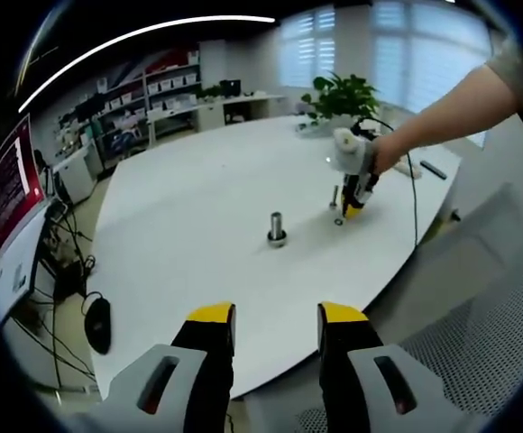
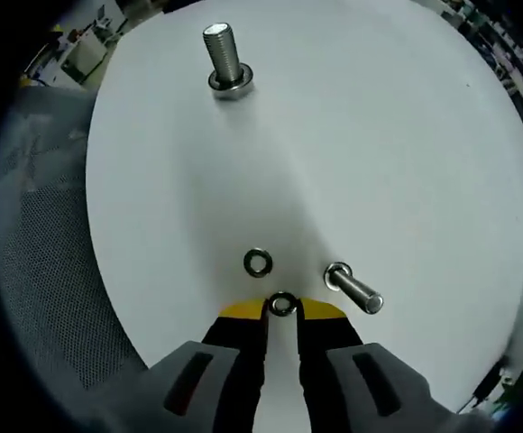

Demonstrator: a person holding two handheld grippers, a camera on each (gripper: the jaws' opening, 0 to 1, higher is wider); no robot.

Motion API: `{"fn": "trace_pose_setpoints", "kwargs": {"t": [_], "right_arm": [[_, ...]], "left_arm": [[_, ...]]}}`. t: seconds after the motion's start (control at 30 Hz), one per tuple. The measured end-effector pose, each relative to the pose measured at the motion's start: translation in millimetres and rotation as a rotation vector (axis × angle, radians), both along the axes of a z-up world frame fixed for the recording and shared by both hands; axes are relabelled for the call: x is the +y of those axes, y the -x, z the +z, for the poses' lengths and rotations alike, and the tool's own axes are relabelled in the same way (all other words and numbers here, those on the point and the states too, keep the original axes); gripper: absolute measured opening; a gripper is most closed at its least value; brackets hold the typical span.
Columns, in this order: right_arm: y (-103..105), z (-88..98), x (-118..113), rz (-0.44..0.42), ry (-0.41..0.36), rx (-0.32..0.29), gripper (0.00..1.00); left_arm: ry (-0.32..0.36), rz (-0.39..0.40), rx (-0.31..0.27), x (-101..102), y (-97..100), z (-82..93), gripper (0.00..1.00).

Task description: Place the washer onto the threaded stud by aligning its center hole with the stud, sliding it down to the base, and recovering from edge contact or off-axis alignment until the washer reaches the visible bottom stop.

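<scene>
A large threaded stud stands upright mid-table with a washer around its base; in the right gripper view the stud is at the top. My right gripper is shut on a small steel washer, pinched between its yellow tips just above the table. Another washer lies flat just ahead, and a smaller bolt stands on its head to the right. In the left gripper view the right gripper sits beside that bolt, in a person's hand. My left gripper hangs open near the table's edge, holding nothing.
The white table is oval. A mesh chair stands at its near edge and shows in the right gripper view as the chair. A potted plant and a remote sit at the far end. A monitor stands off left.
</scene>
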State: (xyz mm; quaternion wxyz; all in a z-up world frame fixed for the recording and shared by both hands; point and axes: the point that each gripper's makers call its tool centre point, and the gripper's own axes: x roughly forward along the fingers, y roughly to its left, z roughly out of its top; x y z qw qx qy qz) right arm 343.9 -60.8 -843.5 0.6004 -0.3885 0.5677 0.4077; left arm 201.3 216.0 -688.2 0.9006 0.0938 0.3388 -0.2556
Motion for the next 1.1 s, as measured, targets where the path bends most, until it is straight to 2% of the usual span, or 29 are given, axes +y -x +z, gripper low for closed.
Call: {"fn": "trace_pose_setpoints", "kwargs": {"t": [0.13,0.33,0.37,0.43,0.5,0.57,0.8,0.97,1.1], "right_arm": [[1,0.8,-2,0.0,-0.011,-0.014,0.14],[-1,1.5,-2,-0.09,-0.17,-0.066,0.13],[-2,1.6,-2,-0.099,-0.177,-0.068,0.13],[-1,2.4,-2,-0.163,-0.22,-0.073,0.13],[-1,3.5,-2,-0.262,-0.279,-0.06,0.13],[-2,4.5,-8,-0.313,-0.29,-0.059,0.13],[-11,20.9,-20,-0.314,-0.327,-0.116,0.13],[-15,33.6,-17,-0.323,-0.355,-0.13,0.13],[-20,50.0,-8,-0.275,-0.385,-0.175,0.13]], "left_arm": [[-0.002,0.004,0.003,1,-0.3,-0.5,0.34],[0.008,0.008,0.002,1,-1.0,0.3,0.34],[0.01,0.008,0.003,1,-1.1,0.3,0.34],[0.009,0.004,0.0,1,-1.4,0.7,0.34],[0.003,0.002,0.003,1,-0.9,0.0,0.34],[-0.001,0.006,0.004,2,-0.6,-0.5,0.34],[0.002,0.011,0.005,2,-0.3,-0.6,0.34],[0.001,0.018,0.007,3,0.3,-0.9,0.34],[0.001,0.018,0.003,3,0.0,-0.2,0.34]]}}
